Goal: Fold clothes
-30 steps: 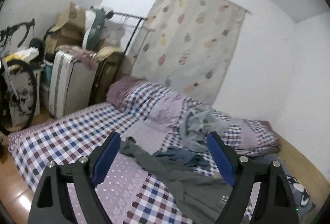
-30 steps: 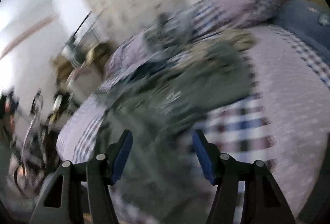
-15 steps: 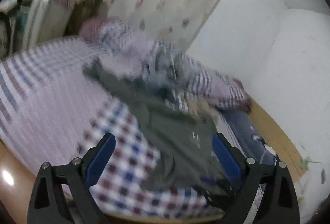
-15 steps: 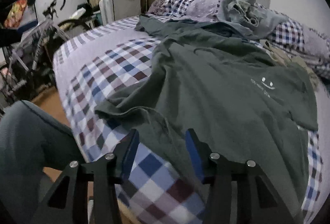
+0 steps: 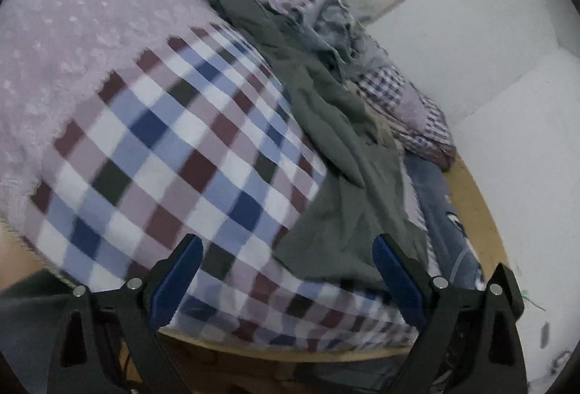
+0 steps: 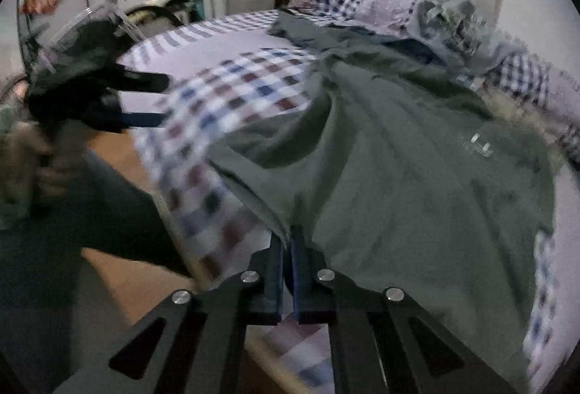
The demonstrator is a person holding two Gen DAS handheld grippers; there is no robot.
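- Right now the dark green T-shirt [image 6: 417, 147] lies spread front-up on the checked bedspread [image 6: 232, 89], its long axis running from the hem at the near edge of the bed toward the pillows [image 6: 362, 0] at the head.
- Its small white chest print [image 6: 475, 142] sits far along that axis, so the collar end looks to be the far end.
- The right gripper [image 6: 288, 249] has its fingers pinched together on the near hem, the cloth rising into them.
- The left gripper [image 5: 286, 260] is spread wide and holds nothing; in its own view the shirt's free hem corner [image 5: 311, 256] lies on the bedspread between and just ahead of its fingers, toward the right-hand one.
- By my reading, that corner is the left gripper's to take, since the right is already engaged.
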